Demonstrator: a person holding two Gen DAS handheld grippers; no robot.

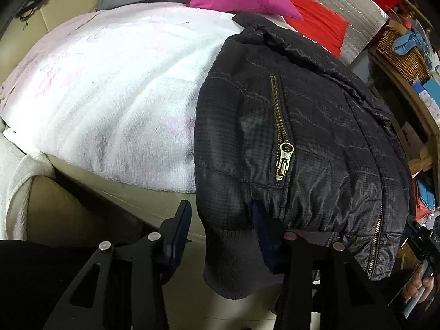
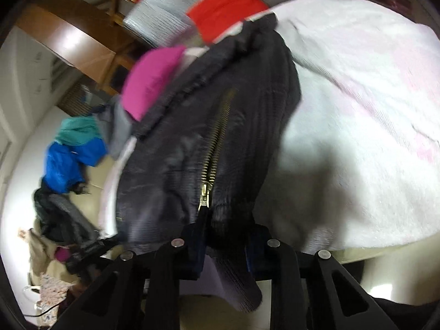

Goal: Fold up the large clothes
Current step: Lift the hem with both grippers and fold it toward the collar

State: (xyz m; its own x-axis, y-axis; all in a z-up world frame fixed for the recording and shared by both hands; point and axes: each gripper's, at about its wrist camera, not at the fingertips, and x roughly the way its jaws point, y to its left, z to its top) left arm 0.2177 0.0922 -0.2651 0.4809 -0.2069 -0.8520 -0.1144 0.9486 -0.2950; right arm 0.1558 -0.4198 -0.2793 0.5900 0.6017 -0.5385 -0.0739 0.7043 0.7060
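The dark jacket (image 1: 302,137) is the landmark here. To its left lies a white towel (image 1: 118,96) spread over a cream couch (image 1: 68,211), and the jacket rests partly on that towel with its ribbed hem (image 1: 233,258) hanging over the couch edge. The left gripper (image 1: 222,236) sits at the hem's left corner; its jaws are apart, with the hem between them, and do not look pressed on it. On the right side of the hem, by the zipper (image 2: 211,165), the right gripper (image 2: 225,236) has its jaws closed on the hem (image 2: 233,280), though this view is blurry. I think the step is taking hold of the bottom edge. Next, the left jaws need to pinch the hem, then both hands should lift it up toward the collar (image 1: 275,35).
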